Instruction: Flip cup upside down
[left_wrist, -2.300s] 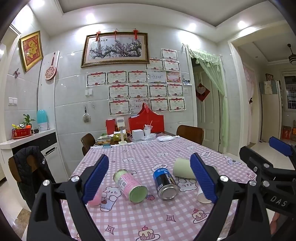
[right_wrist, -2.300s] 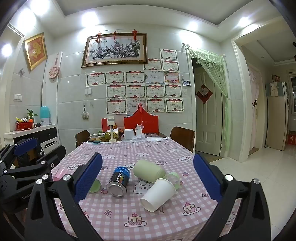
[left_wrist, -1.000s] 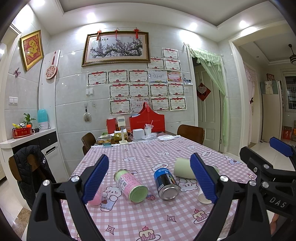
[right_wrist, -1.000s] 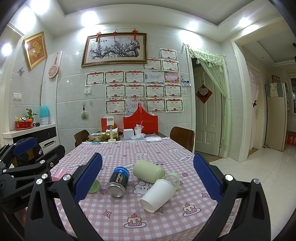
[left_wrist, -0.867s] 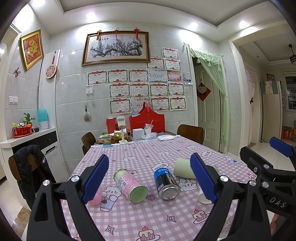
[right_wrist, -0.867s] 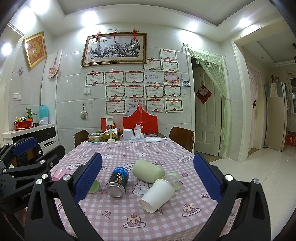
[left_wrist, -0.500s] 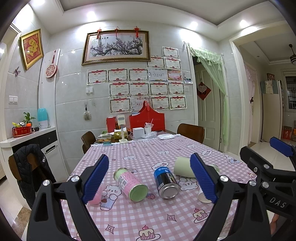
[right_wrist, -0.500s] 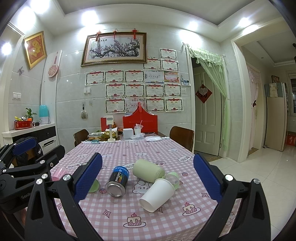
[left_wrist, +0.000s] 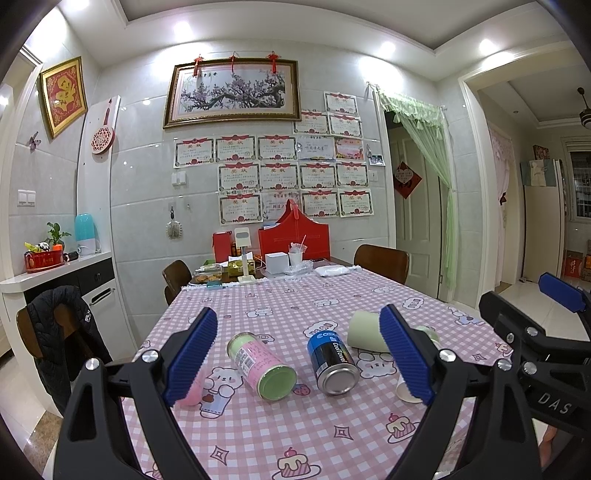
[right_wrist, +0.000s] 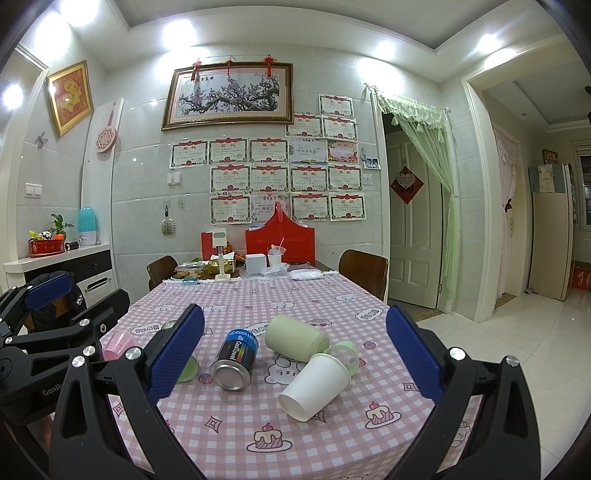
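My right tongs (right_wrist: 295, 356) hover with jaws wide apart, holding nothing, and my left tongs (left_wrist: 297, 354) are spread the same. Between the right fingers the white cup (right_wrist: 315, 382) lies on its side on the pink checked tablecloth (right_wrist: 236, 424), mouth toward me, touching a pale green cup (right_wrist: 295, 338); a blue can (right_wrist: 236, 360) lies just beside

Blue can (right_wrist: 236, 356) reads "CoolTowel" — right gripper's (left_wrist: 554, 402) black frame reads "DAS".
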